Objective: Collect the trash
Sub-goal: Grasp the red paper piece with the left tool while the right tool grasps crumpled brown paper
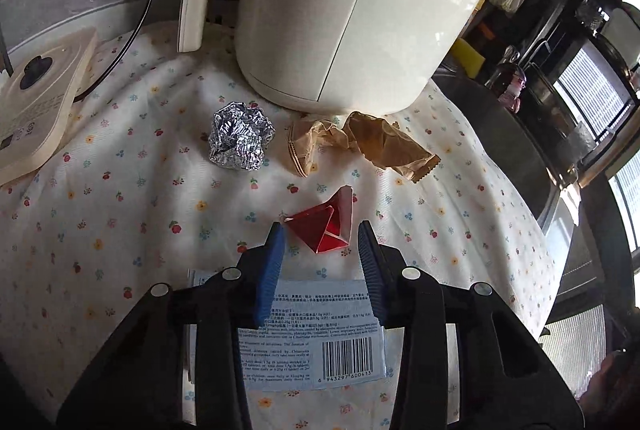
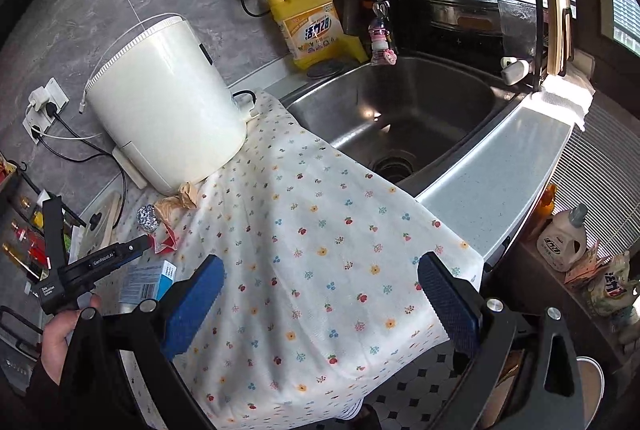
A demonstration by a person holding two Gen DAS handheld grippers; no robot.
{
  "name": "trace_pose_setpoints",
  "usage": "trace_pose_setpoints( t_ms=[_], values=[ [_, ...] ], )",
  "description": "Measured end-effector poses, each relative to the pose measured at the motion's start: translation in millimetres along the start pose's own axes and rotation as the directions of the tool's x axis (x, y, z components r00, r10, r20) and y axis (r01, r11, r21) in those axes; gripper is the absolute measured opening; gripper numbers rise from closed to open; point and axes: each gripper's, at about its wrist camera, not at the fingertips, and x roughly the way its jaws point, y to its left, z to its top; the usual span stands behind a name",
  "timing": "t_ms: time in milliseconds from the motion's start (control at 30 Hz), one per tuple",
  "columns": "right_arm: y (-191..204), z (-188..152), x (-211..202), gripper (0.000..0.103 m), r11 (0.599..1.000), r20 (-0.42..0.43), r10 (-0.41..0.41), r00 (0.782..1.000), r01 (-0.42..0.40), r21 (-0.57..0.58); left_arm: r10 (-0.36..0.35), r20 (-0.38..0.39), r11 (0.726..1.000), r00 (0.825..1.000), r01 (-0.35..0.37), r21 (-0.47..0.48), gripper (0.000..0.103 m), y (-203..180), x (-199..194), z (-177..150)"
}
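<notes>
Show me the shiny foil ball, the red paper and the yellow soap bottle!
foil ball point(image 1: 241, 136): left wrist view, middle of the crumpled ball.
red paper point(image 1: 326, 230): left wrist view, its dark red folded face.
yellow soap bottle point(image 2: 312, 26): right wrist view, its front label.

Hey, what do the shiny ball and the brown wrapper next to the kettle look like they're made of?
Shiny ball: crumpled aluminium foil, by its mirror-bright, sharply creased facets. Brown wrapper: likely thin matte paper or a paper-like film, softly wrinkled, with a serrated end.

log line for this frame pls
left gripper: around red wrapper, not clamped | right gripper: open, empty | foil ball, brown wrapper: on cloth
</notes>
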Motion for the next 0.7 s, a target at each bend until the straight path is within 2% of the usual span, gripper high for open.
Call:
trace_pose_setpoints(
  t_ms=[167, 267, 400, 500, 700],
  values=[
    [17.9, 9.8, 12.2, 0.095, 1.000, 0.011, 0.000, 1.000, 0.001, -0.026, -0.011, -0.026, 1.000, 1.000, 0.011, 0.009, 0.025, 3.0, 15.1, 6.7],
    [34.9, 15.4, 23.2, 0.095, 0.999, 0.007, 0.016, 1.000, -0.016, -0.047, 0.001, -0.008, 1.000, 1.000, -0.001, 0.022, 0.003, 5.8, 15.9, 10.1],
    [62.4, 21.5, 42.6, 0.095, 0.994, -0.017, 0.053, 0.998, -0.055, -0.091, -0.008, 0.076, 1.000, 0.997, 0.006, 0.028, 0.003, 12.9, -5.7, 13.5],
    [88.7, 25.8, 60.8, 0.095, 0.985, -0.039, 0.091, 0.995, -0.096, -0.142, -0.008, 0.114, 1.000, 0.993, 0.010, -0.010, 0.003, 31.5, -25.5, 11.6],
    [137.0, 32.4, 98.8, 0.094, 0.959, -0.075, 0.159, 0.984, -0.172, -0.225, 0.070, 0.153, 0.991, 0.986, -0.051, -0.122, 0.003, 80.0, -61.5, -0.9]
  ],
)
